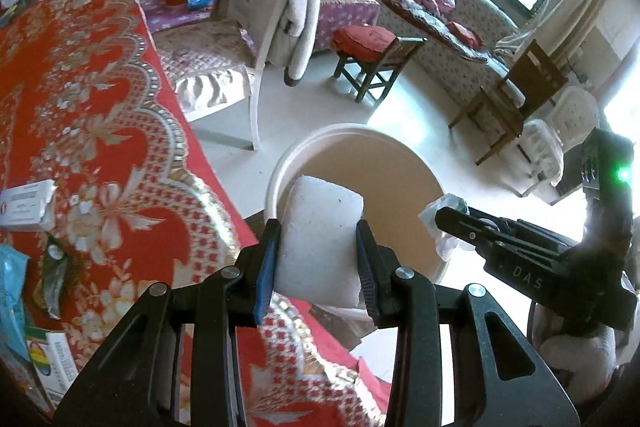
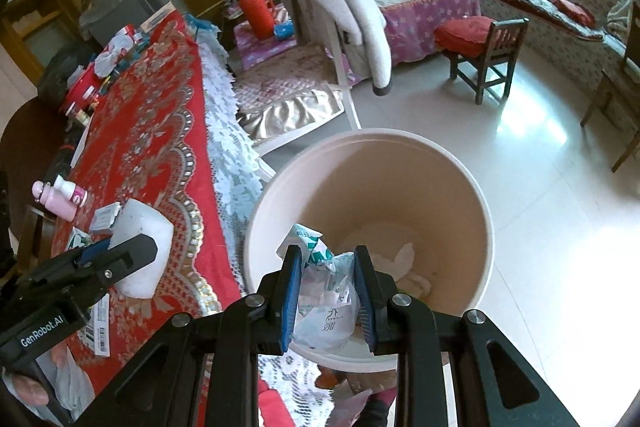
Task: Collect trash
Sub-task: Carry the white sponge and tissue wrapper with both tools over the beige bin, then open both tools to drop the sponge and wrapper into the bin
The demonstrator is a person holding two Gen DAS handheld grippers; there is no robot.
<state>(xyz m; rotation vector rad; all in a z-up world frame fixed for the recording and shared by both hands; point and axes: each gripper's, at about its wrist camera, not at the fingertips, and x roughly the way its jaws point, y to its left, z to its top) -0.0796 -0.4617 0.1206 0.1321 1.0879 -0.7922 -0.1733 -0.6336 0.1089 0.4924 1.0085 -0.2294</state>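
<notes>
My left gripper (image 1: 318, 227) is shut on a white foam block (image 1: 320, 227) and holds it at the table's edge, beside the near rim of a cream bucket (image 1: 304, 147). It also shows in the right wrist view (image 2: 140, 247) with the foam block (image 2: 146, 223). My right gripper (image 2: 326, 267) is shut on a crumpled clear plastic wrapper (image 2: 326, 303) over the near rim of the bucket (image 2: 486, 227). In the left wrist view the right gripper (image 1: 444, 219) holds the wrapper (image 1: 442, 227) at the bucket's right rim. Some crumpled paper (image 2: 404, 263) lies inside the bucket.
The table with a red patterned cloth (image 1: 88, 99) carries small boxes (image 1: 28, 207), a blue packet (image 1: 12, 287), a pink bottle (image 2: 56, 203) and other clutter. A white chair with a coat (image 2: 340, 7), a small wooden stool (image 2: 484, 47) and a sofa (image 2: 560, 7) stand beyond on the tiled floor.
</notes>
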